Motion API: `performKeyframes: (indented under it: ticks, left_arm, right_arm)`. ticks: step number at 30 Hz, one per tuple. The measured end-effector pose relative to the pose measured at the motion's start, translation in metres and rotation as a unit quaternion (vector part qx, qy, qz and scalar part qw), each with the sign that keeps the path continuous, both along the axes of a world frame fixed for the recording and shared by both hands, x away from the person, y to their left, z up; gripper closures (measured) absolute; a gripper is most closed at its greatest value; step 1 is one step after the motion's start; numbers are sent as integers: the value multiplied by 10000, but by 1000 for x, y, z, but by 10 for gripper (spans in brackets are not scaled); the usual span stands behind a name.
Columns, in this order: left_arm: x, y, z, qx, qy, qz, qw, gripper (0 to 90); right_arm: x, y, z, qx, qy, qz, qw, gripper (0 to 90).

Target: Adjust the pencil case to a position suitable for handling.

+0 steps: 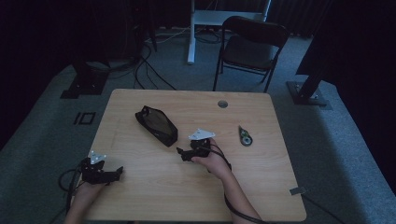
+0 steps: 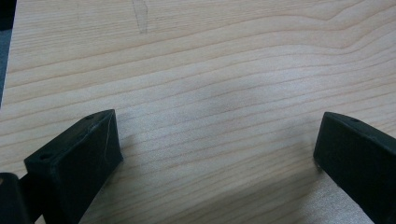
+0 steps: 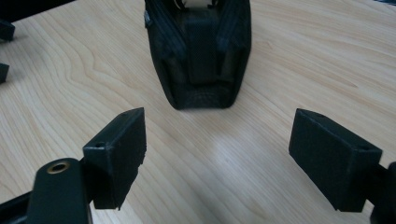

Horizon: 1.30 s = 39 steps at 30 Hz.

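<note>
Two spread tongs over a wooden tabletop, the right ones facing a black pouch.

Near the tabletop's (image 1: 140,196) front left corner, the left tongs (image 1: 116,171) rest low over bare wood, jaws spread wide with nothing between them; the left gripper view shows the left tongs (image 2: 217,149) above plain grain. Toward the middle of the tabletop, closer to its back edge than its front, lies the black pouch (image 1: 157,125), set at a slant. Just beside its nearer end, to the right, the right tongs (image 1: 180,152) point at it, jaws spread and holding nothing; in the right gripper view the right tongs (image 3: 217,154) gape before the pouch's (image 3: 198,56) narrow end, near but not touching. Farther toward the right edge lies a small dark tape dispenser (image 1: 244,136), well apart from both.
</note>
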<state>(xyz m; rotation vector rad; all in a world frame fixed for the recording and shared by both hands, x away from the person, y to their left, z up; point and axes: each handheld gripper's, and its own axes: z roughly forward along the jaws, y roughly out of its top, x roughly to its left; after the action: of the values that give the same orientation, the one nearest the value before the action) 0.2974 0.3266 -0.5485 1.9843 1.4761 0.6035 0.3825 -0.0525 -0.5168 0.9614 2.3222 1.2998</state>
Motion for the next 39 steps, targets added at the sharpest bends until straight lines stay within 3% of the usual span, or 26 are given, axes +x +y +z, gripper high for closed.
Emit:
performKeyframes:
  ticks: [10,21,26,35,39]
  left_arm:
    - [0,0,0,-1,0,0,10000,7]
    - [0,0,0,0,0,0,10000,7]
    - [0,0,0,0,0,0,10000,7]
    - [0,0,0,0,0,-1,10000,7]
    - [0,0,0,0,1,0,10000,7]
  right_arm:
    - [7,15,1,91,-31,-33,9999,216]
    - [15,26,1,190,-242,-48,9995,262]
    - [21,30,3,358,-234,-88,9990,300]
    - [26,38,2,341,-281,-134,9989,431]
    - [27,40,2,353,-327,-108,9988,557]
